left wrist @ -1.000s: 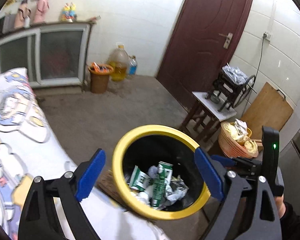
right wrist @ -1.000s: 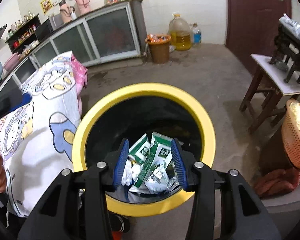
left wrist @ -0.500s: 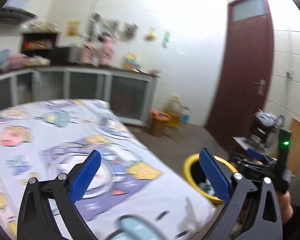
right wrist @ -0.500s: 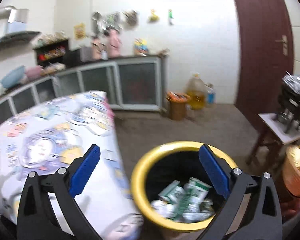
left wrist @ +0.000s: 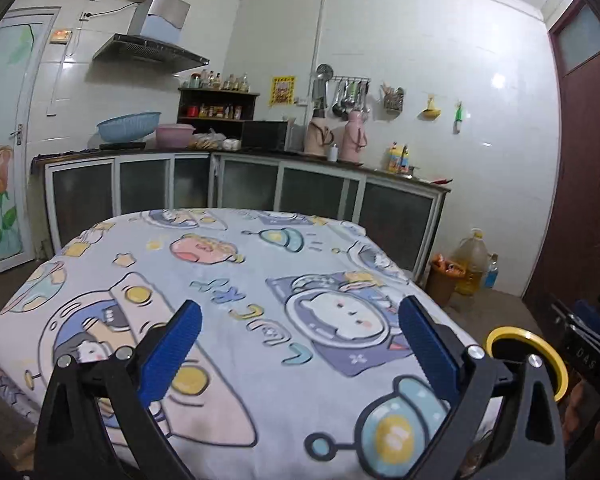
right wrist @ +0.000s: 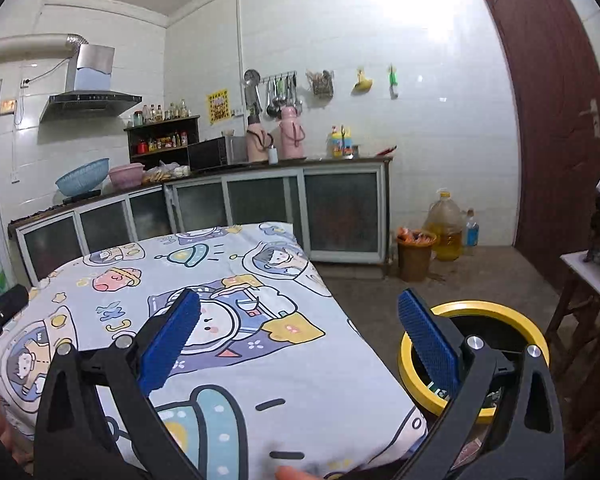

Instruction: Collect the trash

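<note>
Left gripper [left wrist: 300, 344], blue pads spread wide, empty, above the cartoon-printed cloth-covered table [left wrist: 236, 280]. Right gripper [right wrist: 300, 340], likewise spread and empty. Yellow-rimmed black round bin [right wrist: 476, 308] on the floor just right of the table, apparently holding green-and-white wrappers [right wrist: 436, 391].

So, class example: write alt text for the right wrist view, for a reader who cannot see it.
An open, empty two-finger right gripper points across a table covered by a cartoon-print cloth in a kitchen. A yellow-rimmed black bin with trash inside stands on the floor at its right, behind the right finger.
</note>
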Action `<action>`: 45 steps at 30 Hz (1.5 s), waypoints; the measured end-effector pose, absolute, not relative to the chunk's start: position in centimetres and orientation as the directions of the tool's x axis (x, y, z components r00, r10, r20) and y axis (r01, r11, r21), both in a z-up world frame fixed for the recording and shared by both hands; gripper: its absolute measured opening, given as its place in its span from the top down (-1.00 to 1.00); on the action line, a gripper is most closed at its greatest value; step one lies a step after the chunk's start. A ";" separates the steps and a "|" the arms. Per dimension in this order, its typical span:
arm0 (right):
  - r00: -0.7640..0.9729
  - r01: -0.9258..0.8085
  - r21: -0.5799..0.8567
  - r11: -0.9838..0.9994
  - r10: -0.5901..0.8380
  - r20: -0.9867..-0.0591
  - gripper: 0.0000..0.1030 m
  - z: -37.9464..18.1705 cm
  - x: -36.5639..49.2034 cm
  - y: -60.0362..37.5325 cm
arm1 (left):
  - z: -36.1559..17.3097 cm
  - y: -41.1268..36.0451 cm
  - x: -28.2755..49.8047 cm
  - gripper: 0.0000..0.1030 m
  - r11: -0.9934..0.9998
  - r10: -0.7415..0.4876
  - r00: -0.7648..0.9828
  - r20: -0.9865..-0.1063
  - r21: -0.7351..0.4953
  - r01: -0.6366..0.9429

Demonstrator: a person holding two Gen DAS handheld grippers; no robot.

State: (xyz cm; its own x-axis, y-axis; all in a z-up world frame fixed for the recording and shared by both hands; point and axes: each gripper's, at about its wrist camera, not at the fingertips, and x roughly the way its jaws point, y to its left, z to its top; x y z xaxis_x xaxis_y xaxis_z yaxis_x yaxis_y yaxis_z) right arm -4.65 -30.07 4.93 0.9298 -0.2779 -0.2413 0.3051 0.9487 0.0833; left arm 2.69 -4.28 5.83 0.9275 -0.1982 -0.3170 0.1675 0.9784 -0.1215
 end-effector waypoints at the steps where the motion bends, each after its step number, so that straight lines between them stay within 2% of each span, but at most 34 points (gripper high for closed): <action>1: 0.926 0.322 0.069 0.944 -0.299 -0.230 -0.85 4.7 -4.9 -29.5 | 5.6 -3.8 2.1 -0.85 0.982 -0.178 0.932 -0.317 -0.120 0.147; 9: 0.916 0.334 0.037 0.942 -0.316 -0.246 -0.85 2.7 -5.9 -26.9 | 2.8 -2.9 1.3 -0.85 0.992 -0.075 0.918 -0.390 -0.124 0.028; 16: 0.917 0.318 0.015 0.948 -0.304 -0.258 -0.85 2.0 -5.8 -25.6 | 1.8 -2.6 2.2 -0.85 0.990 -0.070 0.898 -0.435 -0.139 0.010; 31: 0.905 0.319 -0.003 0.948 -0.306 -0.294 -0.85 1.3 -4.9 -25.3 | 1.5 -3.2 2.4 -0.85 0.995 -0.032 0.886 -0.462 -0.096 -0.014; 45: 0.896 0.327 0.005 0.945 -0.308 -0.319 -0.85 0.9 -4.5 -25.9 | 1.4 -4.1 2.4 -0.85 0.996 -0.056 0.876 -0.478 -0.084 0.017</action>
